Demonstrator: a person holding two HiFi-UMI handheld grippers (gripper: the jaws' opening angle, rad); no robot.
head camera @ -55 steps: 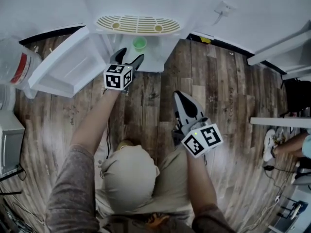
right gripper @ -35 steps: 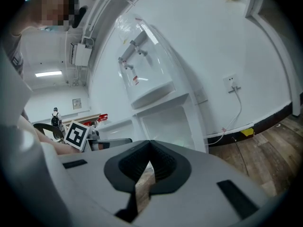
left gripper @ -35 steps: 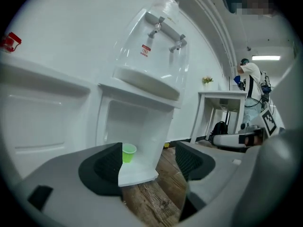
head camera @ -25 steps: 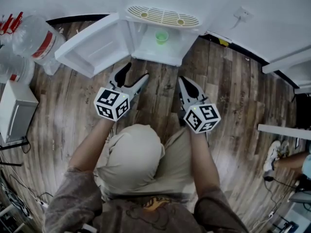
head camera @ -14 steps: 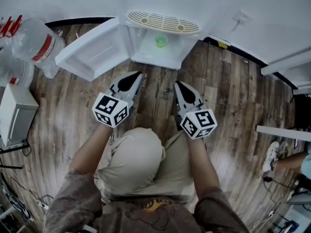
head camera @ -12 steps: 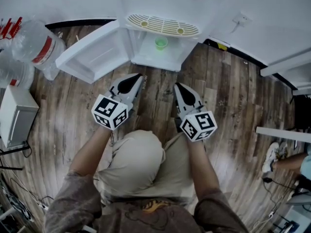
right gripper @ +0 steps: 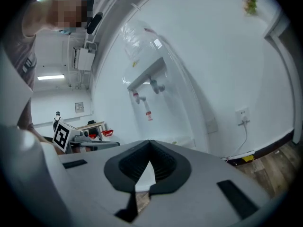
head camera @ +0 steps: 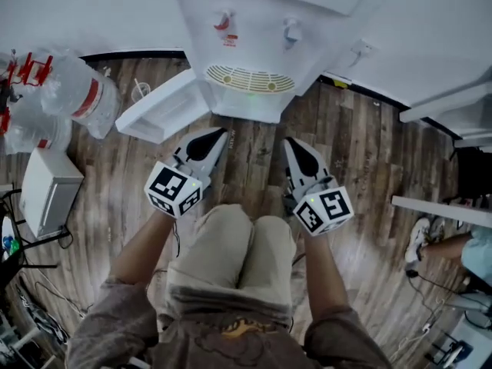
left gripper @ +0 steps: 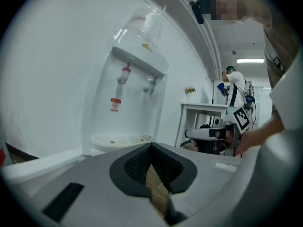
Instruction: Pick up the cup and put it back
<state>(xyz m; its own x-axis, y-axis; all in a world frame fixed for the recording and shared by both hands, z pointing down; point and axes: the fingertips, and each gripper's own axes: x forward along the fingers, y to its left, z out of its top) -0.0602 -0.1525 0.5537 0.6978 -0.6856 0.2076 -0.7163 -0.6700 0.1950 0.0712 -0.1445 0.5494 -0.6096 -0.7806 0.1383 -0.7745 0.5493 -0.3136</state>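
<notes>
The green cup does not show in any view; the cabinet where it stood is hidden under the drip tray (head camera: 250,78) of the white water dispenser (head camera: 257,33). The cabinet door (head camera: 157,112) hangs open to the left. My left gripper (head camera: 218,134) is shut and empty, low in front of the dispenser, pointing at it. My right gripper (head camera: 290,141) is beside it, also shut and empty. In the left gripper view the jaws (left gripper: 151,146) meet below the dispenser (left gripper: 130,108). In the right gripper view the jaws (right gripper: 149,143) meet likewise, with the dispenser (right gripper: 151,96) beyond.
Large water bottles (head camera: 81,98) and a white box (head camera: 48,192) stand at the left on the wood floor. A wall socket (head camera: 358,50) sits right of the dispenser. A white table (head camera: 442,206) and a seated person (head camera: 461,246) are at the right. Another person (left gripper: 234,82) stands far off.
The left gripper's jaws have gone from open to shut with nothing in them. The head view has risen: the dispenser's taps now show, and the cup in the cabinet has dropped out of sight.
</notes>
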